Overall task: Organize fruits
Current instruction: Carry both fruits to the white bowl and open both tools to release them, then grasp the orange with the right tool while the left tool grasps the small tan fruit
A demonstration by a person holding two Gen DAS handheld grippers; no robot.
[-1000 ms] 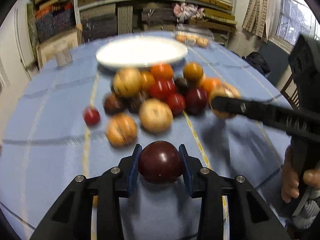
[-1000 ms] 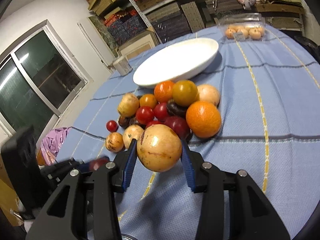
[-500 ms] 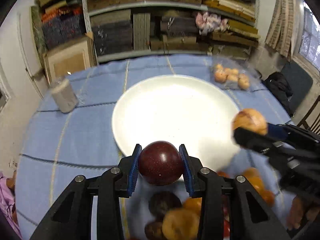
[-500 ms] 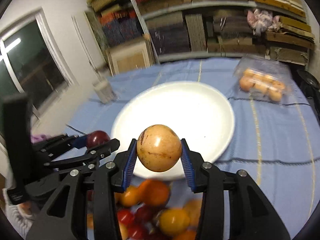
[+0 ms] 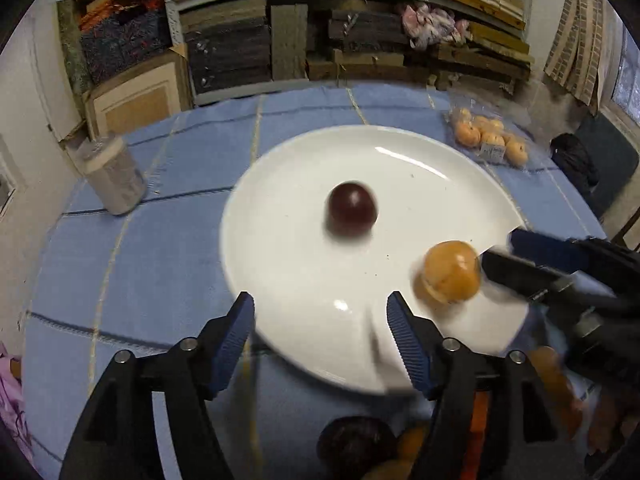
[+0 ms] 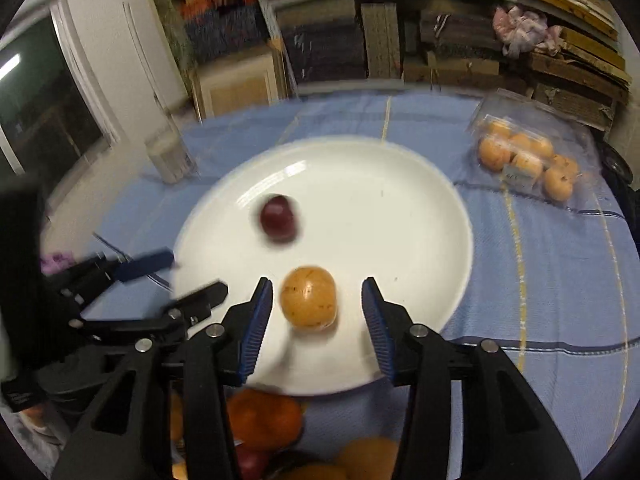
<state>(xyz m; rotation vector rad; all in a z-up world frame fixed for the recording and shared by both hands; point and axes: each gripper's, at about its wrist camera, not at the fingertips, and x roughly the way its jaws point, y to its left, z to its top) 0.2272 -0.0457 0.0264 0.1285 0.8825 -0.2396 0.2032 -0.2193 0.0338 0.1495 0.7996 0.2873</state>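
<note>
A white plate (image 5: 300, 272) (image 6: 380, 220) lies on the blue tablecloth. A dark red fruit (image 5: 352, 210) (image 6: 279, 218) sits blurred near its middle, free of both grippers. My left gripper (image 5: 320, 312) (image 6: 196, 274) hangs over the plate's near rim, jaws opening with nothing between them. A tan-yellow fruit (image 5: 450, 276) (image 6: 308, 302) rests on the plate's near part. My right gripper (image 6: 317, 292) (image 5: 502, 252) straddles it, jaws opening, with a gap showing on each side of the fruit.
A pile of loose fruit (image 5: 356, 444) (image 6: 264, 420) lies under the grippers, just before the plate. A clear pack of small orange fruits (image 5: 490, 142) (image 6: 528, 160) lies at the far right, and a pale cylindrical container (image 5: 114, 178) (image 6: 170, 156) stands far left. Stacked shelves stand behind the table.
Both grippers carried their fruits from the pile to over the plate. Both then opened: the dark red fruit left the left jaws, and the tan one dropped free of the right pads.
</note>
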